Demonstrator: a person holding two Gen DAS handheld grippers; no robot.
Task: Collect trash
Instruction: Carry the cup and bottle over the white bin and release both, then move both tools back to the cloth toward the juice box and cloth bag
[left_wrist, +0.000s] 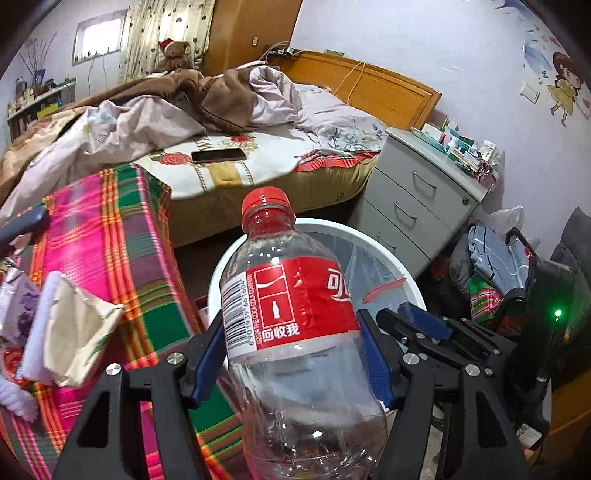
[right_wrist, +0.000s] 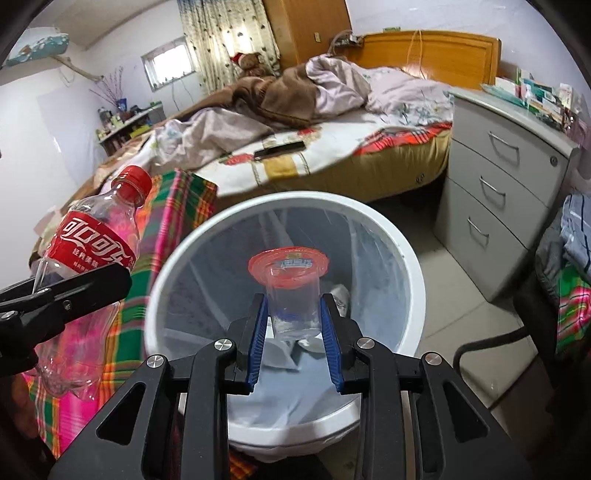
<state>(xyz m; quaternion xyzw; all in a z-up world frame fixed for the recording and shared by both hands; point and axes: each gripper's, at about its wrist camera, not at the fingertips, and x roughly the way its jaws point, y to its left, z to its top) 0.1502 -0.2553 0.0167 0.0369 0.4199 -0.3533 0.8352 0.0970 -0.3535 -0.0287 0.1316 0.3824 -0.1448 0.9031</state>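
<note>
both pieces of trash picked up, neither dropped yet. left gripper (left_wrist: 293, 354) clenched around an empty cola bottle (left_wrist: 295, 332), long axis running up and away along the fingers, red cap at the far end, beside the bin (right_wrist: 402, 243). right gripper (right_wrist: 294, 334) grasping a small clear cup (right_wrist: 291, 295), red lid up, right over the lined bin's mouth. left to do: releasing both inside.

In my view: two tools, the left tool (left_wrist: 295, 354) and the right tool (right_wrist: 294, 339); one cola bottle (left_wrist: 295, 332); one clear cup (right_wrist: 293, 295); one white bin (right_wrist: 369, 229); one phone (left_wrist: 218, 155); one drawer unit (right_wrist: 498, 206) with three drawers; one teddy bear (left_wrist: 176, 53).
</note>
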